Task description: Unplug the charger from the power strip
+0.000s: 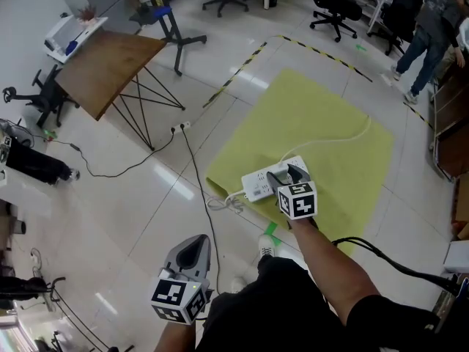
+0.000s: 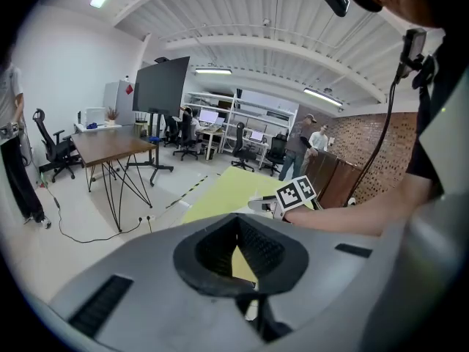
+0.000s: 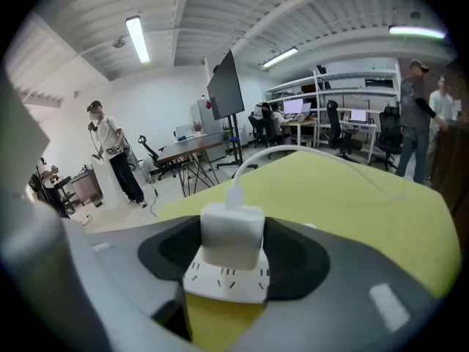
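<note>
Our right gripper [image 1: 288,175] is low over the yellow mat [image 1: 322,108], near the mat's edge closest to us. Its jaws are closed on the charger [image 3: 231,232]. In the right gripper view this white block sits between the two black pads and touches both of them. The charger is plugged into the strip [image 1: 258,185] and stands upright on the end of it. The strip lies flat on the mat.

From the top of the charger a white cable [image 1: 344,139] goes out and runs in a curve across the mat toward its far side. A second thin cord [image 1: 223,204] leaves the strip at the near left side of the mat and lies in a loose loop on the floor, just off the mat.

Our left gripper [image 1: 192,251] is off the mat, at its near left, above the floor tiles. Its jaws are together and nothing is between them.

A wooden table [image 1: 102,64] stands well apart from the mat, to its far left. A person [image 1: 432,28] stands beyond the far right corner of the mat.
</note>
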